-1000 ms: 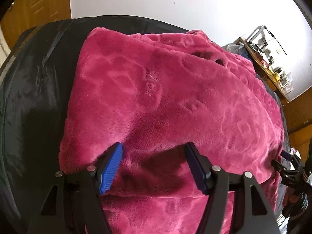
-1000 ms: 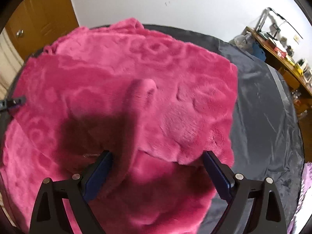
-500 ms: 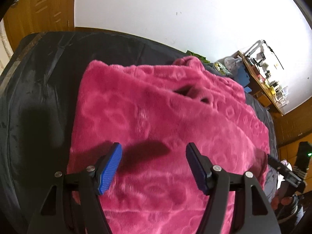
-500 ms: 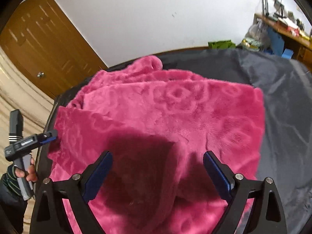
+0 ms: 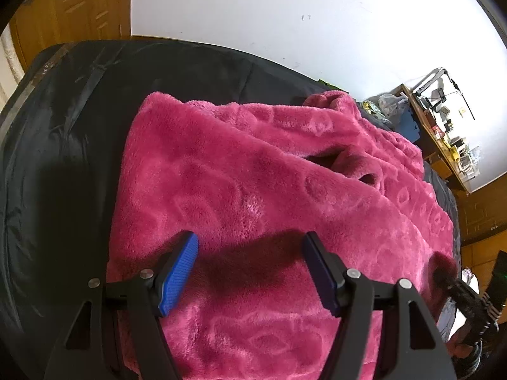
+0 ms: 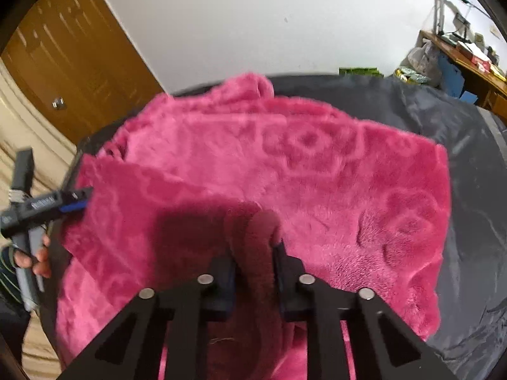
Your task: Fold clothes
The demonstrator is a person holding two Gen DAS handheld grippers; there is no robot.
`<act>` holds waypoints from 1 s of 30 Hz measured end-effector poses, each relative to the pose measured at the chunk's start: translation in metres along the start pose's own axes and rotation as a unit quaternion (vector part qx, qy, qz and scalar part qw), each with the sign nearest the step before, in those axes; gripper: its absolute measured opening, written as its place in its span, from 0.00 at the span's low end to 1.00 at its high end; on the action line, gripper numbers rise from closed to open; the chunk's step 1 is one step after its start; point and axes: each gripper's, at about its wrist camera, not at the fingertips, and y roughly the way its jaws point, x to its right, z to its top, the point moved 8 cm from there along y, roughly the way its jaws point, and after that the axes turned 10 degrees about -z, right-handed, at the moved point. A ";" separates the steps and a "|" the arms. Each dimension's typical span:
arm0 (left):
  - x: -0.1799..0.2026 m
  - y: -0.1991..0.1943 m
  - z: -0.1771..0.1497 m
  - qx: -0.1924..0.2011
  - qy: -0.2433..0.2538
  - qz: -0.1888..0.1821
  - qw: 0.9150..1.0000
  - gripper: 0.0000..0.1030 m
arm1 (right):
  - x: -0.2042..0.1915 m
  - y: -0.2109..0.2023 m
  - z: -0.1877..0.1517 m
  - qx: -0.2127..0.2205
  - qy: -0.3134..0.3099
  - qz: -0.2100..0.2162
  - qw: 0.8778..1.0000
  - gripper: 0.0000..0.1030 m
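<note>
My right tool [image 6: 255, 253] tilts down, pinching a raised fold of the pink fleece [image 6: 301, 164] on the dark bed [image 6: 475, 164]; my left tool [image 5: 250, 266] hangs wide above the fleece, holding nothing.

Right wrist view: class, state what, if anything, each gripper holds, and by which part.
The right gripper is shut on a raised fold of the pink fleece garment. The left gripper is open above it, holding nothing.

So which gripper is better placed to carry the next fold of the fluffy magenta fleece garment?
Right. The right gripper is shut on a raised fold of the fluffy magenta fleece garment, ready to pull it over. The left gripper is open above the fabric, nothing pinched between its blue pads.
</note>
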 end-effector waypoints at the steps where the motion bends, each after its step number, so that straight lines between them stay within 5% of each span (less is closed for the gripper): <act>1: 0.000 -0.003 0.001 0.005 -0.003 -0.002 1.000 0.70 | 0.000 -0.010 0.005 0.014 0.004 0.003 1.000 0.15; 7: 0.004 -0.021 0.009 0.040 -0.009 -0.004 0.999 0.75 | 0.007 -0.073 0.042 0.108 0.008 -0.034 0.994 0.15; 18: -0.017 0.011 0.003 0.016 0.046 0.064 0.997 0.76 | 0.052 0.009 0.011 -0.016 -0.001 -0.106 0.994 0.25; 22: -0.013 -0.005 0.005 0.020 0.036 0.045 0.998 0.76 | 0.056 -0.003 0.012 0.001 -0.004 -0.129 0.992 0.61; 26: 0.000 -0.030 -0.002 0.027 0.045 0.009 0.999 0.76 | 0.036 -0.031 0.014 0.035 -0.008 -0.100 0.994 0.61; 30: 0.016 -0.036 -0.024 0.004 0.084 -0.009 0.996 0.76 | -0.002 -0.030 -0.005 0.021 -0.047 -0.067 0.996 0.61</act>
